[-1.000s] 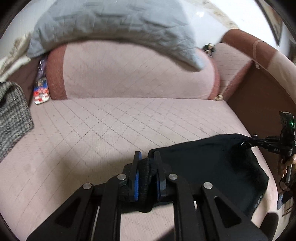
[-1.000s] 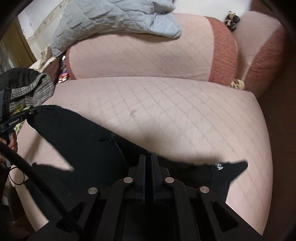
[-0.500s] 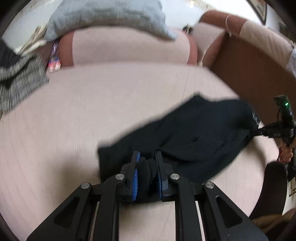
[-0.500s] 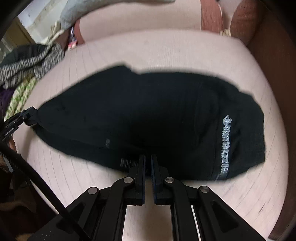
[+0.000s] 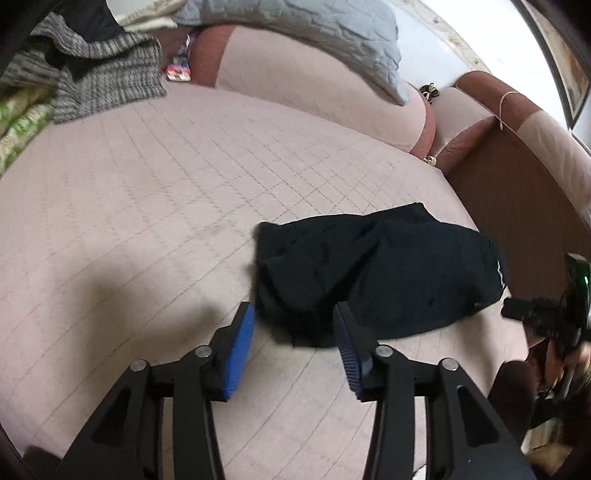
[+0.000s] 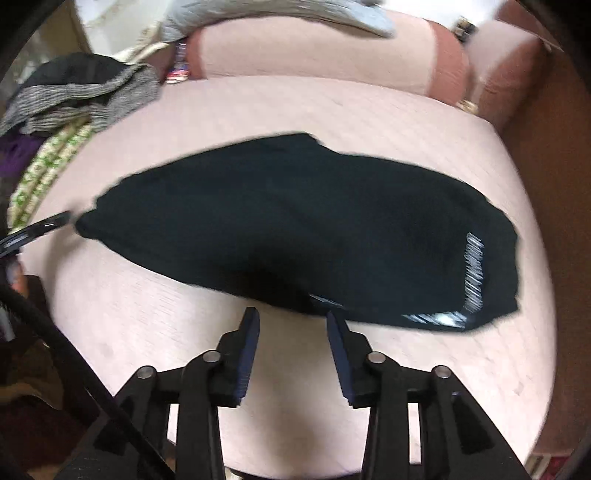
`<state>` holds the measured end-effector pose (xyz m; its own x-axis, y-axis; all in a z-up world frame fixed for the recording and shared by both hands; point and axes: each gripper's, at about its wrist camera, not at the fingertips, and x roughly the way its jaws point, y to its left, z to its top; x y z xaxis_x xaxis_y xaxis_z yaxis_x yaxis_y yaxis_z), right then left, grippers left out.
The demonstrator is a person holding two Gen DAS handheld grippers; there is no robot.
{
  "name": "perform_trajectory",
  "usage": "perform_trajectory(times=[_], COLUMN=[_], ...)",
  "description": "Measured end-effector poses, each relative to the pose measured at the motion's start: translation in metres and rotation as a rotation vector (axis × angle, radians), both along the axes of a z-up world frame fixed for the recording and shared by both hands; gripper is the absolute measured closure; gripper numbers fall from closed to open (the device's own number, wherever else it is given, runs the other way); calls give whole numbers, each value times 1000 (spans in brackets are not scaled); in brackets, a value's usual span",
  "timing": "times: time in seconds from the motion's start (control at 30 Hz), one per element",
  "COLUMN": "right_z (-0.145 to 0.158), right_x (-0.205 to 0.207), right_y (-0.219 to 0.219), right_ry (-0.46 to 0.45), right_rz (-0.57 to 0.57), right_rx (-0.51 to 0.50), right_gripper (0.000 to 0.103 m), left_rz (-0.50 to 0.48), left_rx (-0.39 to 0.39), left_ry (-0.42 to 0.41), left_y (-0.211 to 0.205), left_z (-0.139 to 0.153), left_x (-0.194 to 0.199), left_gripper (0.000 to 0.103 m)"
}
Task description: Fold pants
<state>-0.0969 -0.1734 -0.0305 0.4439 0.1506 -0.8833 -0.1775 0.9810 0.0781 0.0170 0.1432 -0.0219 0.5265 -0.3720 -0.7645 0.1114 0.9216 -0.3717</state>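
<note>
Pink quilted sofa seat [image 5: 155,206] fills both of my views, and the black pants [image 6: 295,229] lie on it toward the front edge, already doubled into a wide, short bundle with white lettering [image 6: 474,273] at one end. From the left wrist view the same pants [image 5: 376,273] sit just ahead and to the right of my fingers, their near corner rumpled and slightly raised.

My left gripper [image 5: 293,343] is spread apart and holds nothing, the near corner of the cloth lying just between and beyond its blue pads [image 5: 240,347]. My right gripper [image 6: 291,350] is likewise apart and empty, poised just short of the near hem.

I judge the step in hand is to settle the fold and take a fresh grip. To do that well I would come in low, pinch every layer of the near edge at two spread points, and lift both sides evenly so the layers do not slide apart. The rumpled corner on the left wants smoothing first.

Further out, a grey knit garment [image 5: 103,81] and a grey quilted blanket [image 5: 325,33] rest along the backrest, well apart from the work.
</note>
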Motion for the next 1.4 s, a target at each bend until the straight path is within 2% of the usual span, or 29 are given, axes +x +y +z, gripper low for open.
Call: perform_trajectory(times=[0.1, 0.13, 0.17, 0.2, 0.27, 0.33, 0.4, 0.47, 0.5, 0.53, 0.57, 0.63, 0.67, 0.7, 0.77, 0.8, 0.83, 0.87, 0.9, 1.0, 1.1, 1.13, 1.23, 1.27, 1.3, 1.4], right_z=[-4, -6, -6, -8, -10, -7, -3, -1, 0, 1, 1, 0, 0, -2, -7, -8, -10, -12, -14, -17, -19, -19, -21, -21, -19, -15], right_x=[2, 1, 4, 2, -4, -7, -7, -9, -9, -8, -7, -3, -2, 0, 2, 3, 3, 2, 1, -3, -4, -3, -3, -5, -5, -8], right_y=[26, 32, 36, 36, 39, 33, 26, 14, 10, 7, 7, 15, 18, 24, 36, 39, 42, 44, 45, 42, 36, 33, 26, 24, 20, 0], right_ry=[-6, -7, -6, -3, -6, -20, -29, -33, -34, -34, -36, -40, -39, -40, -39, -37, -34, -33, -31, -36, -33, -32, -25, -28, -33, -63], right_rz=[34, 38, 36, 31, 5, -16, -46, -81, -91, -99, -107, -101, -95, -83, -61, -57, -53, -51, -51, -62, -80, -87, -113, -121, -127, -180], right_rx=[5, 8, 14, 23, 27, 15, 6, 16, 30, 52, 87, 130, 138, 142, 144, 146, 148, 152, 154, 145, 151, 155, 164, 163, 164, 191], right_gripper=[61, 61, 61, 61, 61, 61, 61, 61, 61, 59, 58, 56, 56, 56, 56, 56, 56, 56, 56, 56, 56, 56, 56, 56, 56, 56], left_rz=[-7, -10, -13, -20, -27, -13, 39, 112, 127, 127, 114, 73, 50, 31, -23, -56, -84, -99, -113, -113, -70, -56, 29, 53, 89, 95], left_rx=[11, 27, 44, 60, 99, 186, 262, 337, 329, 279, 188, 69, 42, 40, 75, 102, 145, 230, 265, 278, 348, 352, 434, 416, 366, 271], left_ry=[33, 48, 63, 76, 49, -8, -46, -49, -41, -28, -13, 14, 29, 34, 52, 63, 64, 47, 33, 15, -23, -23, 18, 37, 67, 71], left_y=[-14, -18, -22, -25, -31, -35, -31, -20, -16, -9, -3, 1, -1, -4, -17, -25, -34, -45, -50, -53, -47, -45, -28, -21, -9, 0], left_z=[-11, -15, -19, -20, -12, 1, 11, 13, 13, 12, 11, 4, -2, -6, -15, -19, -23, -24, -23, -13, 1, 3, 2, 2, 1, 4], left_x=[27, 34, 42, 48, 54, 57, 65, 76, 79, 78, 76, 72, 69, 68, 66, 64, 63, 61, 60, 64, 78, 83, 93, 94, 92, 76], left_gripper=[58, 63, 94, 103, 103, 103, 103, 103, 103, 103, 100, 79, 61, 57, 57, 63, 75, 89, 93, 95, 95, 95, 96, 96, 96, 93])
